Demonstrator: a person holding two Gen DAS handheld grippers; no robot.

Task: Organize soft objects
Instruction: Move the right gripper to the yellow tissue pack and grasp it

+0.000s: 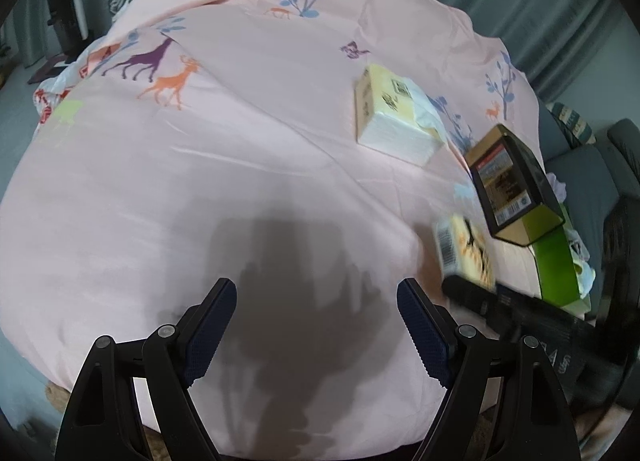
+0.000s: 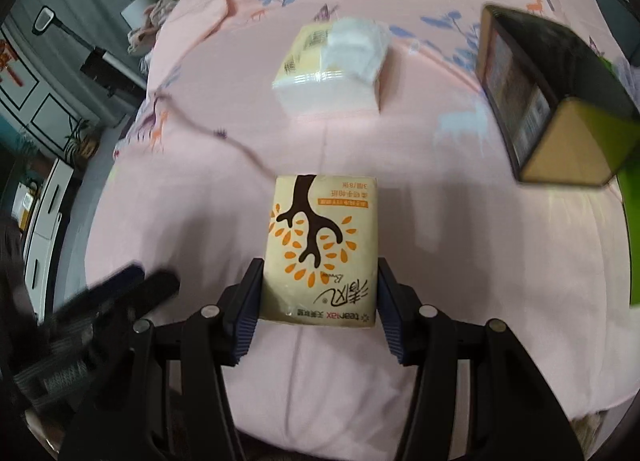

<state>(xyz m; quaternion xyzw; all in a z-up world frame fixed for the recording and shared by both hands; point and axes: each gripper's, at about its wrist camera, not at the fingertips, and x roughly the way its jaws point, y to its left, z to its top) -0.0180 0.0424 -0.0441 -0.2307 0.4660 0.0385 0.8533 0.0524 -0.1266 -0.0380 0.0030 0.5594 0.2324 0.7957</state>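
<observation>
1. Two things matter first: my right gripper (image 2: 318, 301) is clamped on the small tissue pack (image 2: 320, 249), pads pressing its two long sides near the end closest to me, and the pack sits above the pink bedspread (image 2: 200, 221), not resting on it as far as I can judge.
2. My left gripper (image 1: 316, 325) hangs over bare spread with its jaws wide apart, holding nothing.
3. From the right wrist view, the opened tissue stack (image 2: 332, 69) lies at 12 o'clock, and the dark box (image 2: 548, 97) stands at 2 o'clock.
4. I judge the box or the stack to be the likely goal; I cannot tell which.
5. Soft wrapping gives, so I keep the squeeze steady and light.
6. I carry it level and let go only once it rests flat.
</observation>
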